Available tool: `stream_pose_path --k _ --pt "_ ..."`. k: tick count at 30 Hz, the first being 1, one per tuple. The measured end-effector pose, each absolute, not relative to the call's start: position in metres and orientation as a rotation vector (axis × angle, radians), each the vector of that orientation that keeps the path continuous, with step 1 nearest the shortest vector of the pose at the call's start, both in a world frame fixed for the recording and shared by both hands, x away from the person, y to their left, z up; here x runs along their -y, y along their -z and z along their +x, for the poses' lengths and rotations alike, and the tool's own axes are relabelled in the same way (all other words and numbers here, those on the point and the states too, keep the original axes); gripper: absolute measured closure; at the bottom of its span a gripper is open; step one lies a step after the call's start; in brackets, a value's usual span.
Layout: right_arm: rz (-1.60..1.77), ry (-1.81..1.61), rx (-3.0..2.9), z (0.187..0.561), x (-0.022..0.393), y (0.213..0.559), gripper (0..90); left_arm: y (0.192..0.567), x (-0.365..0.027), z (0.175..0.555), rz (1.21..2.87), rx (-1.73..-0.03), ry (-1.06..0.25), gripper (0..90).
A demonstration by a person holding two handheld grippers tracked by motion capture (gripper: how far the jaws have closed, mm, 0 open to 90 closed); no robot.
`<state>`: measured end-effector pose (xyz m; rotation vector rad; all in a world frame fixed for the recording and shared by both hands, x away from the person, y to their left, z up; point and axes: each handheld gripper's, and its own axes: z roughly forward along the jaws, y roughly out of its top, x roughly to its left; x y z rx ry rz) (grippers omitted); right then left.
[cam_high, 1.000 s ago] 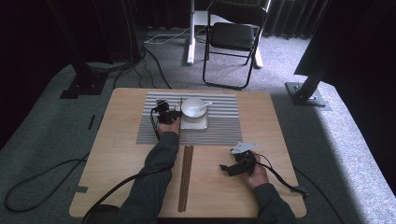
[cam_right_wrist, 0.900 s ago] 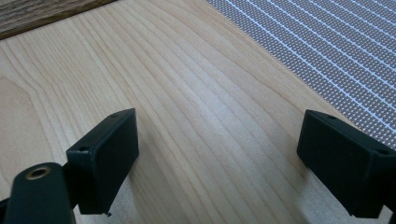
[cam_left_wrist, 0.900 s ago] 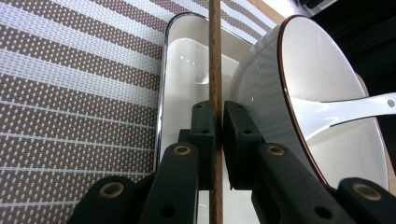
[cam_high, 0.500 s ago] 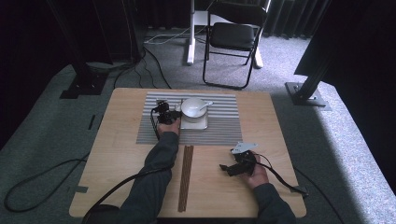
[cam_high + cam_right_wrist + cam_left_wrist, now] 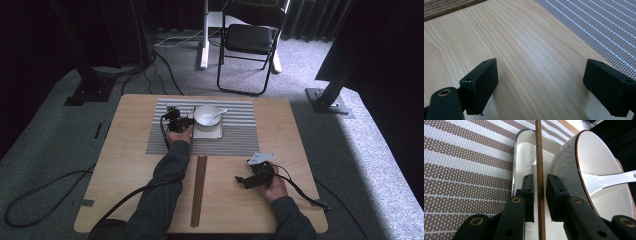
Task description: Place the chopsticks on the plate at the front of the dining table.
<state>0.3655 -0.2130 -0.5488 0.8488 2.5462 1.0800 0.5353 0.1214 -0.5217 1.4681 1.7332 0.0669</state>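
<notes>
My left gripper (image 5: 176, 122) reaches onto the striped placemat (image 5: 235, 142) beside a white bowl (image 5: 206, 114) that stands on a white square plate (image 5: 207, 132). A white spoon (image 5: 220, 112) leans in the bowl (image 5: 599, 162). In the left gripper view a brown chopstick (image 5: 539, 145) runs between the jaws over the plate (image 5: 524, 152). The left gripper (image 5: 540, 176) has just been opening; thin gaps show on both sides of the stick, so the pads do not press it. My right gripper (image 5: 245, 181) rests on the bare wood, and in its own view this gripper (image 5: 541, 63) stands wide open with nothing in it.
More brown chopsticks (image 5: 199, 190) lie lengthwise on the wooden table (image 5: 125, 165) between my forearms, and their ends (image 5: 444, 7) show in the right gripper view. The placemat's edge (image 5: 599, 30) runs close to the right gripper. A folding chair (image 5: 250, 40) stands beyond the table.
</notes>
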Motion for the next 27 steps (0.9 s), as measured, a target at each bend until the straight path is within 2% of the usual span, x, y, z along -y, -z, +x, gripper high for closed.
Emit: stream_pose_path --k 27 --pt "0.850 -1.080 -2.546 0.365 0.213 0.549 12.0 0.497 -0.138 0.504 1.591 -1.613 -0.152 68.5"
